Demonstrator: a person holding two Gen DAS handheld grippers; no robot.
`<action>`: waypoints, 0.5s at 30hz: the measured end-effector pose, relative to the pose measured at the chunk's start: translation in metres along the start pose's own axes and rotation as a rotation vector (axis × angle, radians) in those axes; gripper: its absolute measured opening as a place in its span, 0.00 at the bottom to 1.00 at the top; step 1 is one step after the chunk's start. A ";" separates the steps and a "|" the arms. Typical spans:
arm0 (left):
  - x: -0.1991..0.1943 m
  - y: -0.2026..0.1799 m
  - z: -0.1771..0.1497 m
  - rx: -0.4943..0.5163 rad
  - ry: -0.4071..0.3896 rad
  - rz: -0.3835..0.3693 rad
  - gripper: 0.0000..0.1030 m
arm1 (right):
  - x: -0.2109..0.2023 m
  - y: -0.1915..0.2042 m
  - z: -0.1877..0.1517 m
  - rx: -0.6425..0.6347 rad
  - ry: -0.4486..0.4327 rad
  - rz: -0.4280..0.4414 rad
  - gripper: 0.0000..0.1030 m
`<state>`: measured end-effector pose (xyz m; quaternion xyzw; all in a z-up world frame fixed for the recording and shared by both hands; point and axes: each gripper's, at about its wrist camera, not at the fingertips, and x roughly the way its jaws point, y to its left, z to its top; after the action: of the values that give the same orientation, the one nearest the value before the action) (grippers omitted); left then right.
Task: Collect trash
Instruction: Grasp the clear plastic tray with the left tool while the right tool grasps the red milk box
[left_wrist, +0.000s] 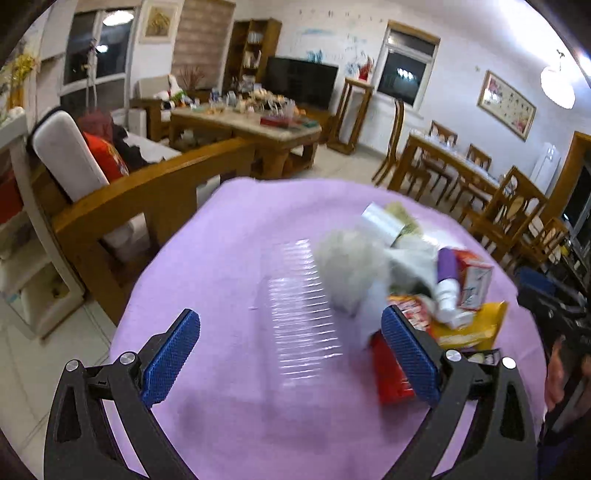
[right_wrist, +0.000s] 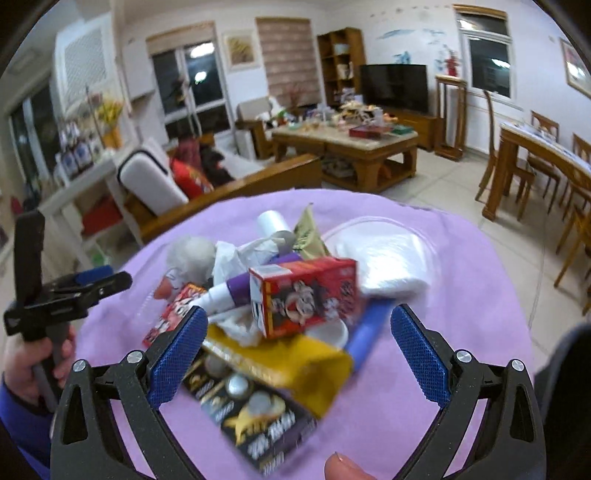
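Note:
A pile of trash lies on a purple cloth (left_wrist: 229, 258) over a round table. In the left wrist view a clear ribbed plastic cup (left_wrist: 303, 306) lies on its side between the open fingers of my left gripper (left_wrist: 291, 343), with a white fluffy wad (left_wrist: 351, 269), a purple-capped bottle (left_wrist: 448, 280) and a red carton (left_wrist: 391, 373) to the right. In the right wrist view my right gripper (right_wrist: 299, 339) is open over a red cartoon box (right_wrist: 306, 295), a yellow packet (right_wrist: 295, 365), a black box (right_wrist: 258, 417) and a blue tube (right_wrist: 365, 336). Both grippers are empty.
A clear plastic bag (right_wrist: 388, 254) lies behind the pile. My left gripper (right_wrist: 74, 284) shows at the left of the right wrist view. A wooden sofa (left_wrist: 147, 192), coffee table (right_wrist: 347, 147) and dining chairs (left_wrist: 509, 210) stand beyond the table.

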<state>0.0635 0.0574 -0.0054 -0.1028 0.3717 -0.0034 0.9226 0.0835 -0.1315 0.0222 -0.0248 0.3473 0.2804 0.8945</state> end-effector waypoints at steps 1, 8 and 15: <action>0.002 0.003 -0.001 0.002 0.016 -0.013 0.95 | 0.011 0.002 0.002 -0.011 0.019 -0.002 0.95; 0.017 0.014 -0.008 -0.025 0.098 -0.123 0.93 | 0.077 0.000 0.027 -0.046 0.117 -0.003 0.95; 0.031 0.023 -0.011 -0.028 0.156 -0.180 0.62 | 0.099 -0.020 0.028 0.042 0.154 0.124 0.95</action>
<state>0.0765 0.0752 -0.0389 -0.1480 0.4315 -0.0891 0.8854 0.1709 -0.0936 -0.0225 -0.0063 0.4216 0.3250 0.8465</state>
